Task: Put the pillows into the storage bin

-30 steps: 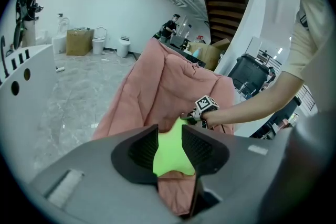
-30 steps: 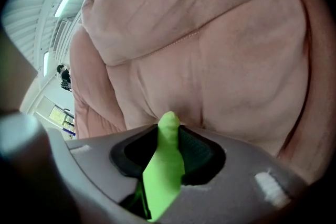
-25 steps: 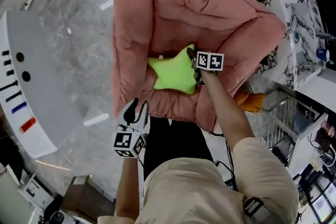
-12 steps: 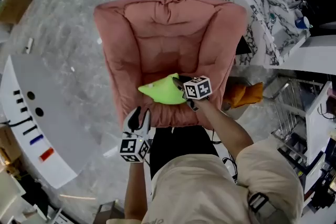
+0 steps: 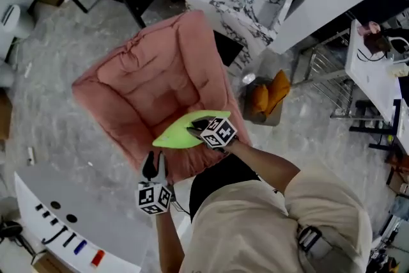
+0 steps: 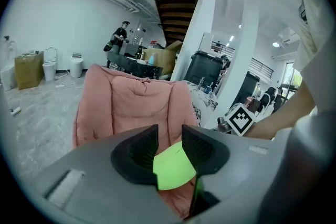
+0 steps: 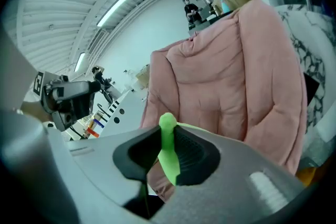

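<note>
Green star pillow (image 5: 176,135): clear of the seat, in the air over the front edge of the pink chair (image 5: 140,80). My right tongs (image 5: 193,129) pinch one point of the star. Their jaws have just been closing, and the fabric is squeezed thin between the pads. I hold a tip because the stuffed body looks too fat for the jaws, while a point flattens and gives purchase. The rest of the pillow sticks out sideways from the grip, unsupported.

Left tongs (image 5: 155,165): spread, with nothing between the pads. The pillow only shows beyond their gap. They hang by the chair's front edge, below the pillow, probably on standby to steady it.

A dark container (image 5: 250,107) stands on the floor beside the chair's right side, with something orange (image 5: 271,91) in it. I take it for the storage bin, though I'm not certain.

Next, as I judge it: carry the pillow across to that rim. Risk: so thin a pinch may slip.
</note>
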### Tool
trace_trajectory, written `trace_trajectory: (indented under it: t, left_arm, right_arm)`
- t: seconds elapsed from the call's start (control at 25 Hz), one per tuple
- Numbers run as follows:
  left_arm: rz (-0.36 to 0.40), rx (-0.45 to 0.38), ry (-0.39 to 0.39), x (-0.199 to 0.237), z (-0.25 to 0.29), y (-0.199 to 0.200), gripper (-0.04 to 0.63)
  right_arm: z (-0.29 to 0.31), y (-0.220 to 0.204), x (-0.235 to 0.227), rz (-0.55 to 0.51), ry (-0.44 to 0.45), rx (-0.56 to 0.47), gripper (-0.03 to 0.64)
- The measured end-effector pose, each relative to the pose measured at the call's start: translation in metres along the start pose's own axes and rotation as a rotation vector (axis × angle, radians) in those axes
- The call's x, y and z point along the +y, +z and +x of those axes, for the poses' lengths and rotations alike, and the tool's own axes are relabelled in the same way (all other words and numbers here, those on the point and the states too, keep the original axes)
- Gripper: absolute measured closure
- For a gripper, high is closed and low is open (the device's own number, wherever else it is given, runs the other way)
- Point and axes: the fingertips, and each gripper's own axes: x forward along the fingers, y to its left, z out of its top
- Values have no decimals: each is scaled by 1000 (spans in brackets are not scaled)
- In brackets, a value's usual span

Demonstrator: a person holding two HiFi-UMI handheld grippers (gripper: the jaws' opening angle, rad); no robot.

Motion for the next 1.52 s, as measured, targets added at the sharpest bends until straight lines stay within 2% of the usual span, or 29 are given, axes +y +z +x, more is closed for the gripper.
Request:
trace_trajectory:
  t: [0.2, 0.48, 0.76, 1.08, 1.32, 1.52]
  left_arm:
    - [34, 6, -45, -14, -3, 5, 442]
    - [140, 26, -201, -32, 17, 9, 442]
    - [180, 37, -298, -41, 37, 5, 443]
    - [193, 56, -377, -71, 54, -5, 443]
    - [224, 78, -389, -95, 67, -9, 443]
    - [221, 93, -382, -131, 82, -17, 443]
  right_arm:
    - [-46, 21, 13, 5, -32, -125, 548]
    - [-113, 48, 26, 22, -125, -309, 549]
    - [-192, 61, 45, 66, -223, -473, 551]
    - [-275, 44, 58, 90, -324, -571, 552]
    - [-337, 22, 52, 115, -349, -630, 552]
    - [-386, -5, 36, 154, -354, -684, 552]
